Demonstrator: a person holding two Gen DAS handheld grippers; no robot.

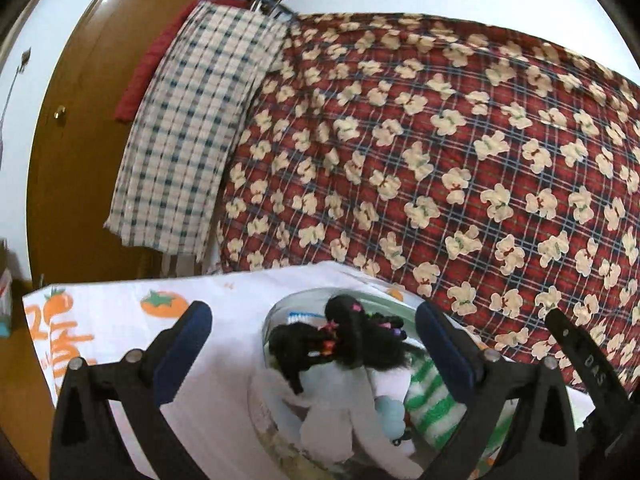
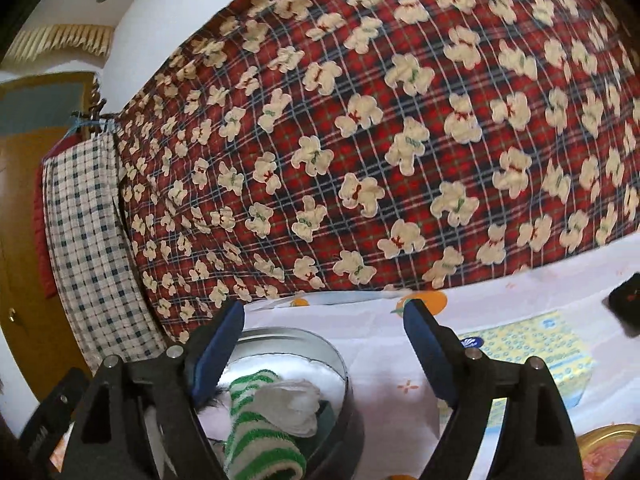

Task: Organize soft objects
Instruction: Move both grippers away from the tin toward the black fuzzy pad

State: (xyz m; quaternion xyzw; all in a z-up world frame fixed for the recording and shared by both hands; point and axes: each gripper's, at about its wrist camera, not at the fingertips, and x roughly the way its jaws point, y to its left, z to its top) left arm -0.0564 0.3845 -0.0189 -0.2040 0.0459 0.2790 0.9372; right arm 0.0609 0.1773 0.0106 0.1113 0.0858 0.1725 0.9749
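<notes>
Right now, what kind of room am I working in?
Probably a bedroom at home: a red plaid bear-print quilt hangs behind the table, a checked cloth hangs beside it, and a wooden door stands at the left.

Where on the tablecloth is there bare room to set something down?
Bare cloth lies left of the round tin, toward the orange prints, and between tin and yellow packet. The tin itself is crowded: doll, striped sock, white pads.

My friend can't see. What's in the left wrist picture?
Open left gripper jaws hover over a round tin holding a doll with black hair and a green-striped sock. Behind hangs a red teddy-bear blanket.
</notes>
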